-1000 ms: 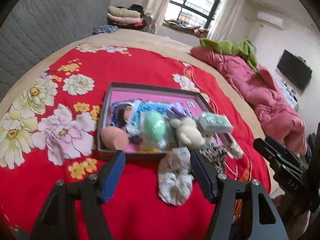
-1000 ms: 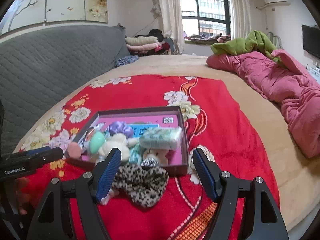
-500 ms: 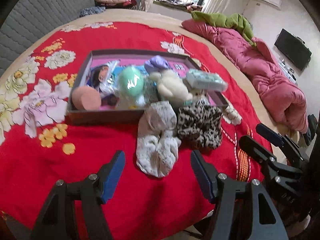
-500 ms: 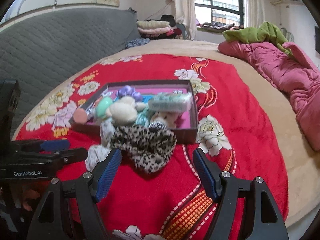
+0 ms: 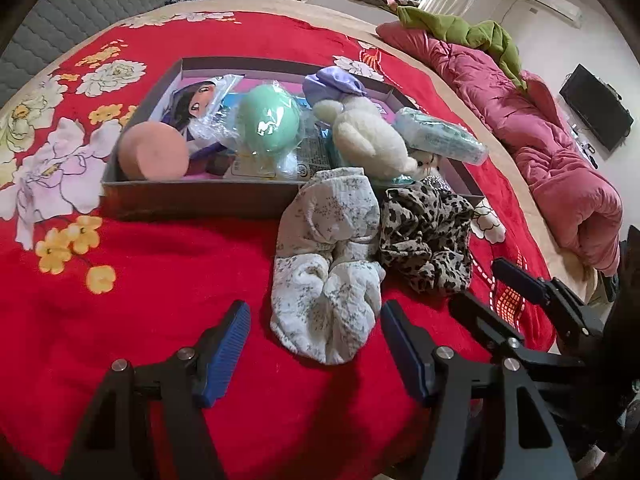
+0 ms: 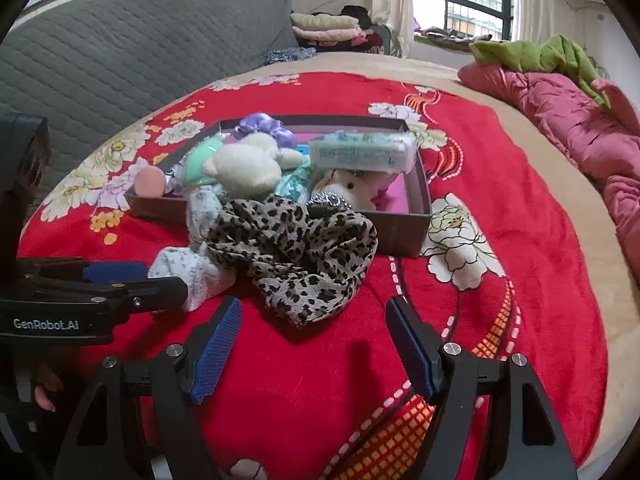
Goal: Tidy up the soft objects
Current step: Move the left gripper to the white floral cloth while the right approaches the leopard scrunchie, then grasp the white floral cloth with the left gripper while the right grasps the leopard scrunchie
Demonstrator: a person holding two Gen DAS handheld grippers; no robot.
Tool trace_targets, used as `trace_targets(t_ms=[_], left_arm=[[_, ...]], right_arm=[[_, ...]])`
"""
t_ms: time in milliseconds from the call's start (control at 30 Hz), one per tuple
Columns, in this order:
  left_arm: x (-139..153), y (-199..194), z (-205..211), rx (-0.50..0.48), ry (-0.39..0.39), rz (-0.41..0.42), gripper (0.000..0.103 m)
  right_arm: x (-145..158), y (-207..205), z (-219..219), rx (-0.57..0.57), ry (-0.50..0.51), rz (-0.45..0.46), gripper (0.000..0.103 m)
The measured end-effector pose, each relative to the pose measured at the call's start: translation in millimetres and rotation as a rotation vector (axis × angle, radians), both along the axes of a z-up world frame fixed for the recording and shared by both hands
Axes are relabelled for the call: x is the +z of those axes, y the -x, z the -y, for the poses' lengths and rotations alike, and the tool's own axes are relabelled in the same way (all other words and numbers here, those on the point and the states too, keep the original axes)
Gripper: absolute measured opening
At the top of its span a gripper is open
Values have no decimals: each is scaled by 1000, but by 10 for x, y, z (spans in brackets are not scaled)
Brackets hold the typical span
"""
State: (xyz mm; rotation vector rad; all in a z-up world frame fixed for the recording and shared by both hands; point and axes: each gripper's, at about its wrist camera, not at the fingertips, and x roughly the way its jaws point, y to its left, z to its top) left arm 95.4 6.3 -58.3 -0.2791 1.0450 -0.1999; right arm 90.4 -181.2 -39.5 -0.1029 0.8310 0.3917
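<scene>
From the left wrist, the left gripper (image 5: 314, 320) has its jaws apart, with the near end of the white floral scrunchie (image 5: 326, 264) between the tips, unpinched. The leopard scrunchie (image 5: 426, 236) touches its right side. Just behind, the crowded box (image 5: 192, 200) blocks the far side.

From the right wrist, the right gripper (image 6: 312, 316) gapes empty just short of the leopard scrunchie (image 6: 296, 252). The left gripper (image 6: 132, 280) crosses at left.

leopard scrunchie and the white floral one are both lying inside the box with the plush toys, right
Not quite. The leopard scrunchie and the white floral scrunchie lie outside the box, on the red bedspread against its near wall, as the right wrist view shows. The plush toys are inside.
</scene>
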Motion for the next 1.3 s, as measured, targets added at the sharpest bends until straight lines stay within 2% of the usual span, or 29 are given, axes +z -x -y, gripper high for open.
trace_targets(t_ms=[233, 367, 500, 533, 633, 700, 767, 800, 867, 967, 1167, 1300], left_arm=[[-54, -99, 2, -3, 47, 13, 67], [-104, -169, 23, -12, 36, 16, 66], [-142, -214, 68, -21, 8, 27, 65], [-146, -223, 79, -22, -1, 30, 64], [-146, -248, 135, -23, -61, 50, 48], [-145, -245, 179, -31, -104, 66, 41], [-142, -236, 212, -41, -115, 75, 35], [-135, -233, 215, -45, -105, 78, 31], [-121, -231, 235, -51, -85, 83, 27], [-106, -222, 236, -58, -71, 87, 24], [47, -129, 150, -50, -3, 114, 22], [243, -65, 69, -28, 22, 162, 22]], right_arm=[[-124, -186, -11, 14, -11, -18, 75], [-226, -271, -58, 25, -11, -42, 75], [-271, -326, -118, 38, 24, -15, 75], [-274, -331, -131, 41, 30, -8, 75], [-267, -331, -154, 52, 40, 29, 76], [-256, -332, -150, 60, 21, 33, 71], [-237, -344, -128, 62, -1, 27, 51], [-227, -346, -114, 63, -12, 25, 47], [-208, -350, -90, 65, -28, 22, 32], [-183, -355, -45, 61, -57, 12, 23], [2, -249, 30, 64, -86, 45, 19], [145, -131, 71, 59, -92, 83, 18]])
